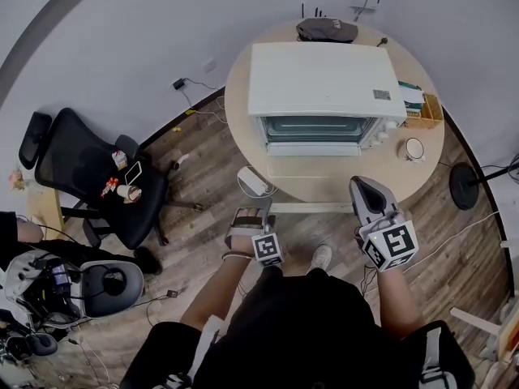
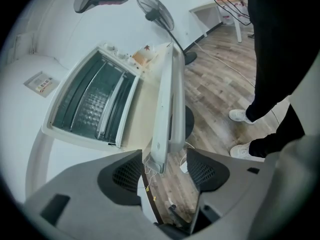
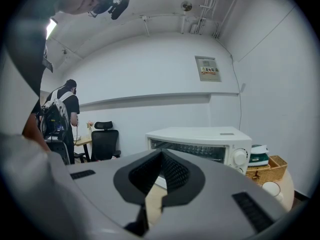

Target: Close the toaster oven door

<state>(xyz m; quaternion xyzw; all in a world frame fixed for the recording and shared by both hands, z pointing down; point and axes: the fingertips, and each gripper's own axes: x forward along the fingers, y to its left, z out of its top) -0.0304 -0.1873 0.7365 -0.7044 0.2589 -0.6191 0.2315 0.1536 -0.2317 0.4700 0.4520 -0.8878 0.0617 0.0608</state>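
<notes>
Toaster oven (image 1: 324, 79): white sheet-metal box, far centre of the round beige worktop (image 1: 243, 128). Cavity is exposed, with a wire rack and a dimpled tray inside. Round control knobs (image 3: 241, 157) on its right side.
Door (image 2: 162, 109) is open, folded down flat towards the near edge of the worktop. It reads as a long white slab, edge-on from the left gripper view.
Left gripper (image 1: 250, 214): jaws apart, straddling the door's near-left corner. There's a gap on both sides, so the black ribbed pads aren't on it.
Right gripper (image 1: 365, 189): jaws closed together, empty, held off the near-right of the door and aimed at the oven front.
On the worktop right of the oven: a wicker basket (image 3: 270, 169) and a white mug (image 1: 414, 149).
Room: wood-plank floor (image 1: 203, 160), plain white walls, a black mesh office chair (image 1: 89, 177) at left and a pedestal fan (image 2: 155, 9) beyond the worktop.
</notes>
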